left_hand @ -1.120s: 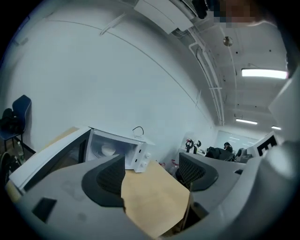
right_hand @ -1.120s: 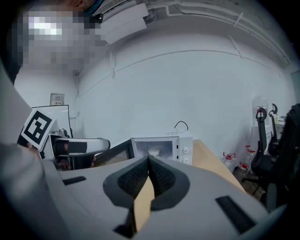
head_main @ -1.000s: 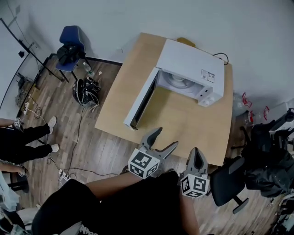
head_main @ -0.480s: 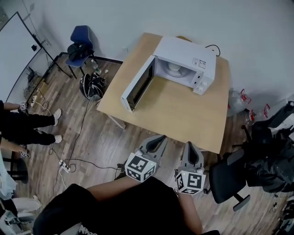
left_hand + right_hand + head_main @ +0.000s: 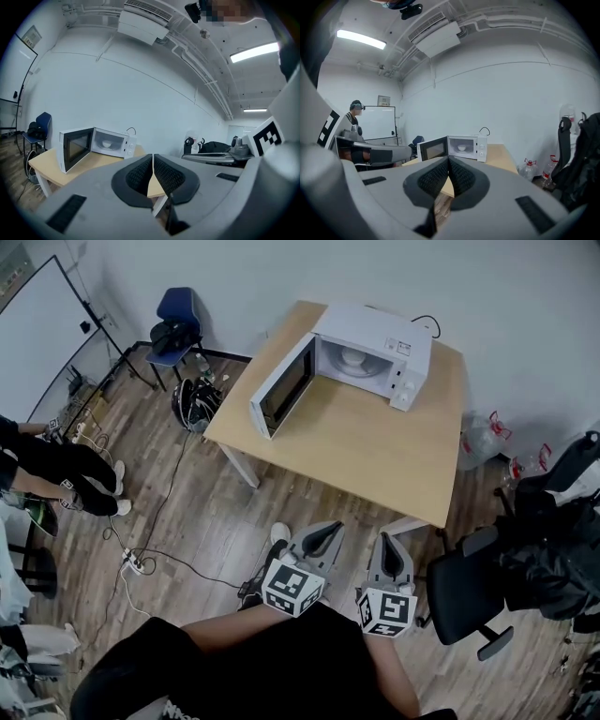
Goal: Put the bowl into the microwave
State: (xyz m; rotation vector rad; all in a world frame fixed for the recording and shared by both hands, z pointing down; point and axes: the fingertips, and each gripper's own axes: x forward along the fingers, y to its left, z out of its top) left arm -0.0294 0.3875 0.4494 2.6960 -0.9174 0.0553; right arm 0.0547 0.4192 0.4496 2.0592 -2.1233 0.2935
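The white microwave [image 5: 377,345] stands at the far end of the wooden table [image 5: 375,451], its door [image 5: 281,386] swung wide open to the left. A white bowl [image 5: 354,357] sits inside it on the turntable; it also shows in the left gripper view as the bowl [image 5: 107,144] and in the right gripper view as the bowl [image 5: 461,148]. My left gripper [image 5: 325,534] and right gripper [image 5: 390,543] hang side by side over the floor, well short of the table's near edge. Both are shut with nothing between the pads.
A black office chair [image 5: 466,601] stands close on my right, with dark bags [image 5: 553,549] beyond it. Water bottles [image 5: 483,437] lie by the table's right side. At the left are a blue chair [image 5: 176,320], a whiteboard [image 5: 42,343], floor cables [image 5: 141,563] and a seated person's legs [image 5: 66,474].
The left gripper's jaws have gone from spread apart to shut. Both grippers and the head have drawn back from the table, which now lies farther away.
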